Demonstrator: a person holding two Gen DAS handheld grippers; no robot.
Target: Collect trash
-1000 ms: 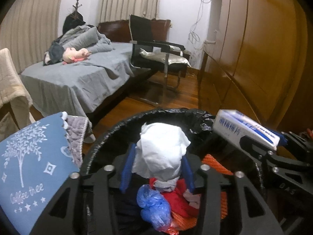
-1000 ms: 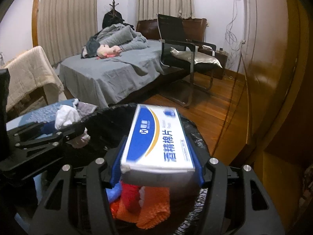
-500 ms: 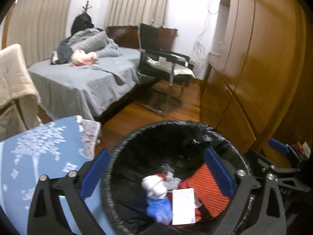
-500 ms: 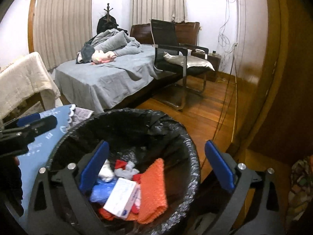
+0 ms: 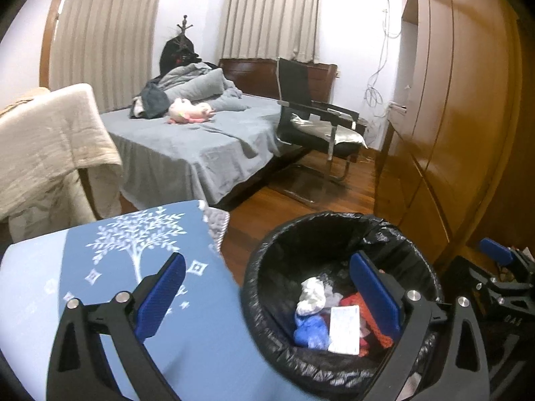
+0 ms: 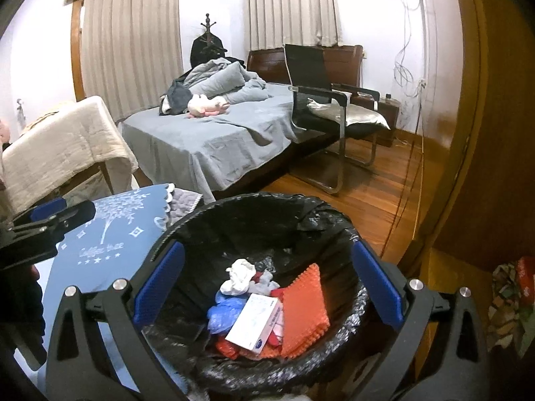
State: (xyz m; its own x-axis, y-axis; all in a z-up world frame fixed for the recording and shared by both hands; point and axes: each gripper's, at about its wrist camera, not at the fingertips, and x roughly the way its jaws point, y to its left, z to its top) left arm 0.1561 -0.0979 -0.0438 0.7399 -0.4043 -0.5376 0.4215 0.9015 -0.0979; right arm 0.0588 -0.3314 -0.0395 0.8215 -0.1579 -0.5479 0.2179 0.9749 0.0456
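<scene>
— What did you have in the grippers at that point?

— Nothing. My left gripper stood spread as wide as it went, its blue pads bare, one over the blue tablecloth and the other over the bin. My right gripper was just as wide and just as empty, hanging above the trash bin with a finger to either side of the opening.

— And the trash itself?

— Down in the bin's black liner. The white box lay tilted on top of the heap, touching an orange ridged sheet on one side and a crumpled blue bag on the other. The white tissue wad sat just behind the blue bag — nearer the far wall of the liner. Something red showed underneath, too buried for me to name.

— What was around the bin?

— The table with the tree-print cloth stood just beside it on my left. Beyond that, a chair under a beige blanket, then wooden floor. Farther off, a bed with grey sheets carried bunched bedding and a pink plush toy, with a black armchair beside it. A wooden wardrobe ran along my right, and curtains hung at the back wall.
</scene>
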